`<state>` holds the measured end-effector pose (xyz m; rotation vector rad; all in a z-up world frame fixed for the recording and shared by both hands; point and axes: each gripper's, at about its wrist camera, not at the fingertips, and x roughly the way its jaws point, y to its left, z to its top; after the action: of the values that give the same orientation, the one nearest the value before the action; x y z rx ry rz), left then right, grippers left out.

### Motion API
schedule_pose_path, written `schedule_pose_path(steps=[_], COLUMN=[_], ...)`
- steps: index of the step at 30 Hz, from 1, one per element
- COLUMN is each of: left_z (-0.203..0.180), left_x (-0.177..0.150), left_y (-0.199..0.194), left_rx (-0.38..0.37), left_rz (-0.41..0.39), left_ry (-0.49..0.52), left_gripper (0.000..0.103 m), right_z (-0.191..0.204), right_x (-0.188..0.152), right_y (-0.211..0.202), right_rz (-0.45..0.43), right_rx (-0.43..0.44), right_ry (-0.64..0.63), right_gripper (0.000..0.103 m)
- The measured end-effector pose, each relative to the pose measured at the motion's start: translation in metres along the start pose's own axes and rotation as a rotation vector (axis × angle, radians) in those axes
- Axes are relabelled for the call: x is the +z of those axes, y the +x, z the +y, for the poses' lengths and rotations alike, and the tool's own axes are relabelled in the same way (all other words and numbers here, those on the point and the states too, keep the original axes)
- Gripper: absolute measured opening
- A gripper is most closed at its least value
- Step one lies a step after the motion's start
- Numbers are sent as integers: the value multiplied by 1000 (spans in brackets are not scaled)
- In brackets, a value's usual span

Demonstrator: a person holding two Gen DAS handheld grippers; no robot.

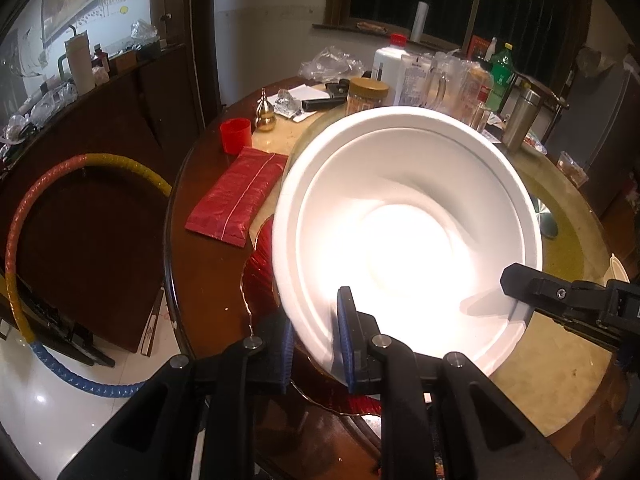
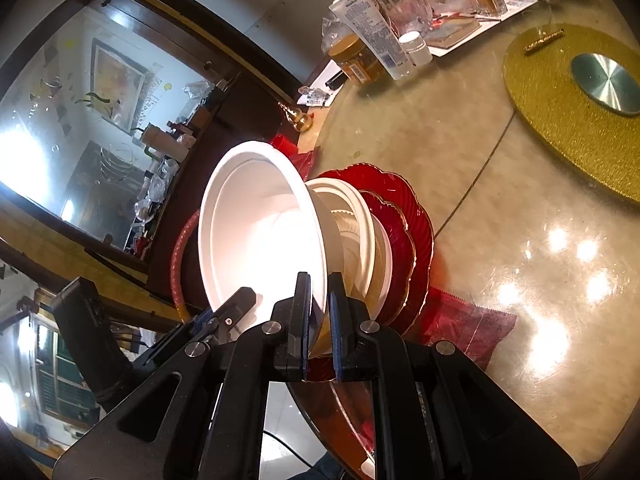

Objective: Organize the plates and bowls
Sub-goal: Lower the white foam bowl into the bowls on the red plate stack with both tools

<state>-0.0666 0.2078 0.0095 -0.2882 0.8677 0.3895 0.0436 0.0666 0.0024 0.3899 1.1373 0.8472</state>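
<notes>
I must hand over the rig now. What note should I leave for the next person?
Left gripper: jaws shut on the near rim of the big white bowl.
Right gripper: jaws shut on the same bowl's rim, other side.
The bowl hangs tilted over the stack: smaller white bowls on red plates.
Done: stack built.
Left: set the big bowl down on the stack, then release both.

Round dark wood table (image 1: 208, 280) w/ glass turntable (image 2: 460, 184) on top, carrying red packet (image 1: 236, 196), red cup (image 1: 235, 134), brass gourd (image 1: 265, 114), jars & bottles (image 1: 412, 76), gold mat (image 2: 560, 120), red plate stack (image 2: 408, 240).
</notes>
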Motion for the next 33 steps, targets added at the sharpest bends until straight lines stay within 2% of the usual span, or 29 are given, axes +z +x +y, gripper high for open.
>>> schedule_pose_path(steps=[28, 33], left_z=[1, 2], left_x=[1, 3], left_y=[1, 3], left_rx=[21, 15], left_rz=[0, 22], left_ry=[15, 28], left_gripper=[19, 19], right_z=[2, 2], right_x=[2, 1], right_y=[2, 3], right_rz=[8, 14], right_rx=[-3, 0], right_ry=[-6, -1], right_gripper=[9, 9])
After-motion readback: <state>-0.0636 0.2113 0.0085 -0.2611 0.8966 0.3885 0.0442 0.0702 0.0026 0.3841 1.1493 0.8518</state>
